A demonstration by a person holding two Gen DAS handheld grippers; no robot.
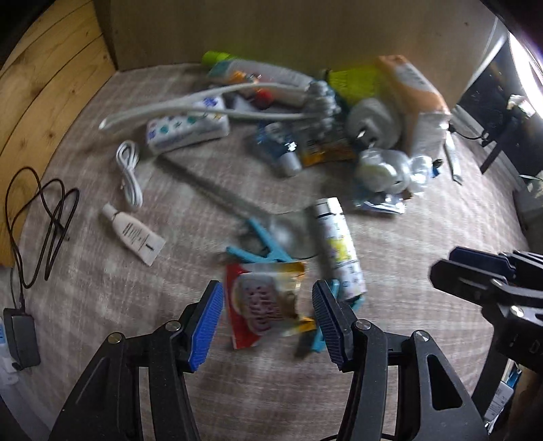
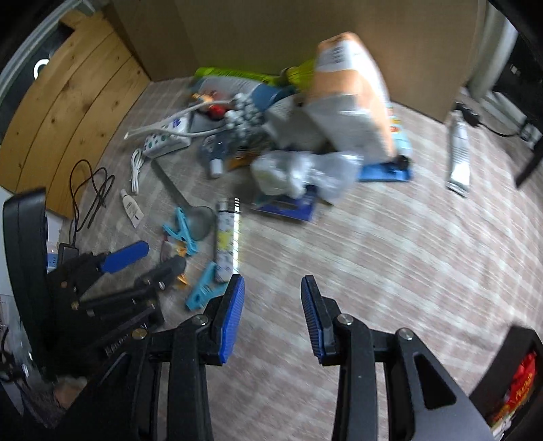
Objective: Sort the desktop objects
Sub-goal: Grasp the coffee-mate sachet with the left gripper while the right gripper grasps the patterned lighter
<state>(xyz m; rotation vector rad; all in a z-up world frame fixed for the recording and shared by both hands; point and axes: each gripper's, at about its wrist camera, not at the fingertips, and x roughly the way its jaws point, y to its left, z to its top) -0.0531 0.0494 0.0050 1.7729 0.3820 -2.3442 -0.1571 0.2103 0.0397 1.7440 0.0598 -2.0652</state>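
Observation:
My left gripper [image 1: 268, 298] is open, its blue pads either side of a red and gold snack packet [image 1: 264, 305] lying on the checked cloth. Blue clothes pegs [image 1: 261, 251] and a white spray can [image 1: 337, 244] lie just beyond it. My right gripper [image 2: 273, 295] is open and empty above bare cloth; it also shows at the right edge of the left wrist view [image 1: 475, 271]. The left gripper shows at the left of the right wrist view [image 2: 142, 257]. The can [image 2: 227, 237] and pegs [image 2: 180, 230] lie to the right gripper's left.
A heap at the back holds a white power strip [image 1: 186, 129], bottles, an orange and white pack [image 2: 353, 101] and plastic bags. A white cable [image 1: 130, 173], small white tube [image 1: 135, 237] and black cable [image 1: 44, 217] lie left. A cardboard wall [image 1: 271, 27] stands behind.

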